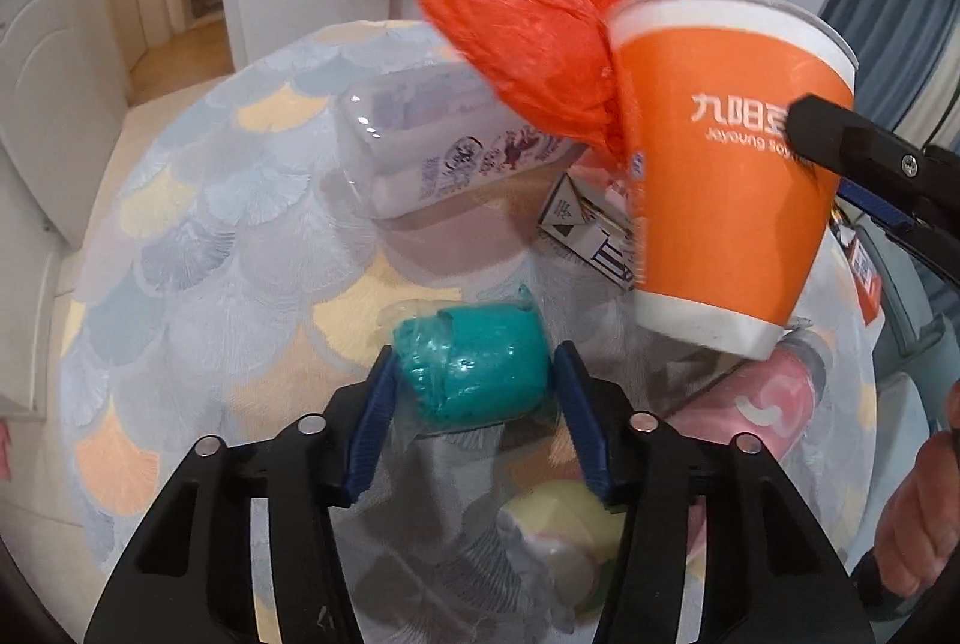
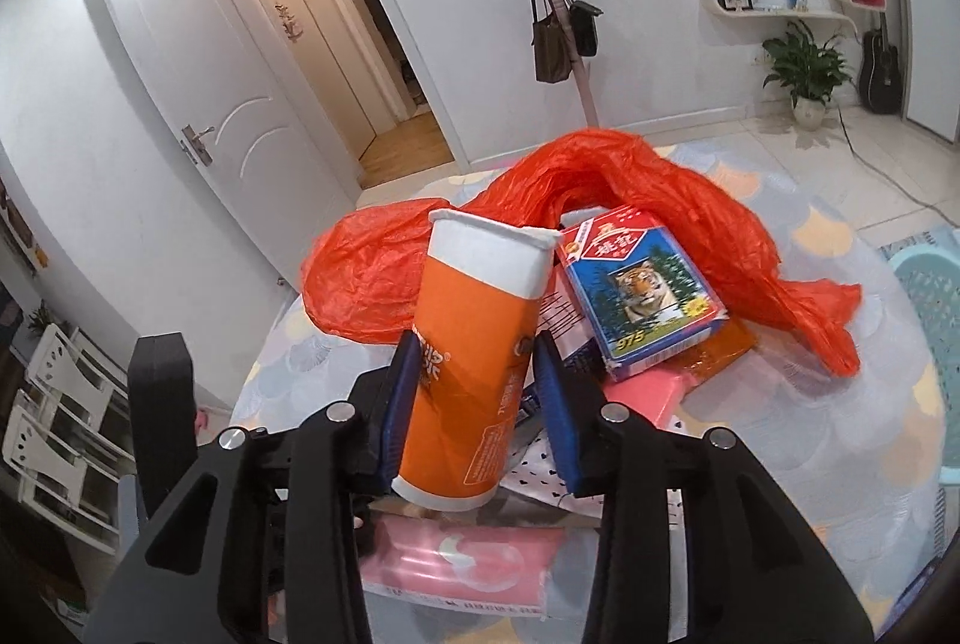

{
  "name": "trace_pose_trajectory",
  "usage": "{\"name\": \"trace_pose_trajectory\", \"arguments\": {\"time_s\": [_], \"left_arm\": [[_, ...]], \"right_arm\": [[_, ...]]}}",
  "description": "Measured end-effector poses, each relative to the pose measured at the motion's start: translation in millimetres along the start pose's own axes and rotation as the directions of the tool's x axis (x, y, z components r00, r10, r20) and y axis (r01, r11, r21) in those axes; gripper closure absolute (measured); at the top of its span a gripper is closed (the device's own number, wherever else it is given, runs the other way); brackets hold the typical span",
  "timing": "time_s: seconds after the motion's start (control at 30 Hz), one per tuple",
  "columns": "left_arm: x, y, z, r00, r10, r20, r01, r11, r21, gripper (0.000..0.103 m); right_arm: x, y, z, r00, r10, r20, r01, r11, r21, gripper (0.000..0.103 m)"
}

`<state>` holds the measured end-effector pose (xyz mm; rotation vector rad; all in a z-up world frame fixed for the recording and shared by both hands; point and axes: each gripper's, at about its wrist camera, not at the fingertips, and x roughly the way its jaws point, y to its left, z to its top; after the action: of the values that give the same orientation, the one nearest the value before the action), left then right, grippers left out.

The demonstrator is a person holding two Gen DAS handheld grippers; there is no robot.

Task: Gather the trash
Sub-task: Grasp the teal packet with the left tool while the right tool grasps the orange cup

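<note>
A teal plastic-wrapped roll (image 1: 480, 362) lies on the round table (image 1: 210, 254), and my left gripper (image 1: 474, 386) is shut on it, blue pads pressed to both its sides. My right gripper (image 2: 474, 368) is shut on an orange and white paper cup (image 2: 474, 296), squeezing its lower half out of round. In the left wrist view the same cup (image 1: 720, 164) hangs tilted above the table, with a black finger (image 1: 840, 140) of the right gripper against its side. A crumpled orange plastic bag (image 1: 522, 44) lies behind the cup, and in the right wrist view the bag (image 2: 690, 188) spreads across the table's far part.
A blue box with a tiger picture (image 2: 642, 284), a pink pack (image 2: 462, 560), a white and purple tissue pack (image 1: 432, 146) and a small white carton (image 1: 588, 224) lie on the table. A person's hand (image 1: 918, 512) shows at lower right. A teal chair (image 2: 936, 296) stands right.
</note>
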<state>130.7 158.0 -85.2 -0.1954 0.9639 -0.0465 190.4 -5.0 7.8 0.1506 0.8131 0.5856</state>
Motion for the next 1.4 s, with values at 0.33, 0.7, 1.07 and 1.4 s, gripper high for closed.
{"name": "trace_pose_trajectory", "arguments": {"time_s": [0.33, 0.7, 1.07, 1.4], "left_arm": [[-20.6, 28.9, -11.8, 0.997, -0.029, 0.078, 0.035, 0.996, -0.077, 0.055], [-22.9, 34.5, -22.4, 0.994, -0.055, 0.094, 0.062, 0.995, -0.077, 0.055], [-52.6, -2.2, -14.9, 0.976, -0.102, 0.193, 0.104, 0.995, 0.001, 0.055], [-63.2, -76.1, 6.7, 0.948, -0.205, 0.244, 0.178, 0.976, 0.13, 0.055]], "right_arm": [[-9.2, 2.3, -4.2, 0.995, -0.098, -0.029, 0.097, 0.994, -0.059, 0.071], [27.1, 3.0, -11.7, 0.988, -0.095, -0.125, 0.091, 0.995, -0.042, 0.052], [-11.6, -8.4, -10.4, 0.997, -0.065, -0.036, 0.064, 0.998, -0.022, 0.061], [-82.5, -59.1, 2.8, 0.982, -0.139, 0.126, 0.134, 0.99, 0.05, 0.061]]}}
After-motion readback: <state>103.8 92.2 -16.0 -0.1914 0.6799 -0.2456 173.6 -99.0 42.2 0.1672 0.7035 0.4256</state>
